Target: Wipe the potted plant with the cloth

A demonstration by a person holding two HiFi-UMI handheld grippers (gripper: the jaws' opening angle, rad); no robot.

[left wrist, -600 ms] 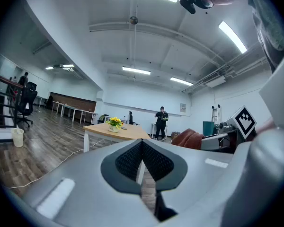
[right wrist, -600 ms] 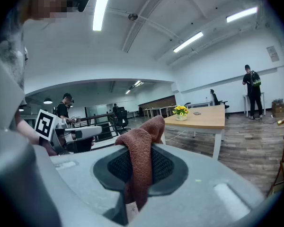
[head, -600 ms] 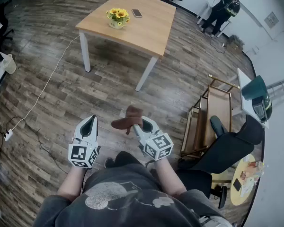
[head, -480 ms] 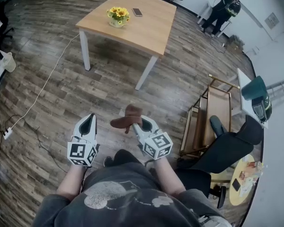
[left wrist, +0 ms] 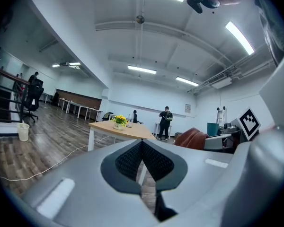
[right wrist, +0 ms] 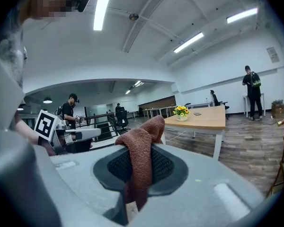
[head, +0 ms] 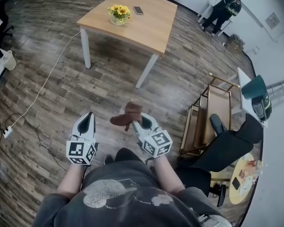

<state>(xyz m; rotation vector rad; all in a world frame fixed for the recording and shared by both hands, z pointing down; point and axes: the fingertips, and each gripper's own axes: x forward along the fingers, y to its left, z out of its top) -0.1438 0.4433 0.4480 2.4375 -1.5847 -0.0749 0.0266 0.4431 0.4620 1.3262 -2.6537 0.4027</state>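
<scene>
Head view: potted plant (head: 119, 14) and tabletop (head: 146, 25) appear slightly higher in frame (left gripper (head: 87, 118), right gripper (head: 135, 123) and cloth (head: 125, 117) likewise).

The head camera looks steeply down from above me, over my left gripper (head: 88, 116) and right gripper (head: 135, 122) to the floor (head: 61, 79) and the far table (head: 137, 25). Each gripper's camera sits close behind its jaws, facing across the room. All three views share the table and plant (head: 119, 14); each gripper view catches the other gripper at its edge.
</scene>
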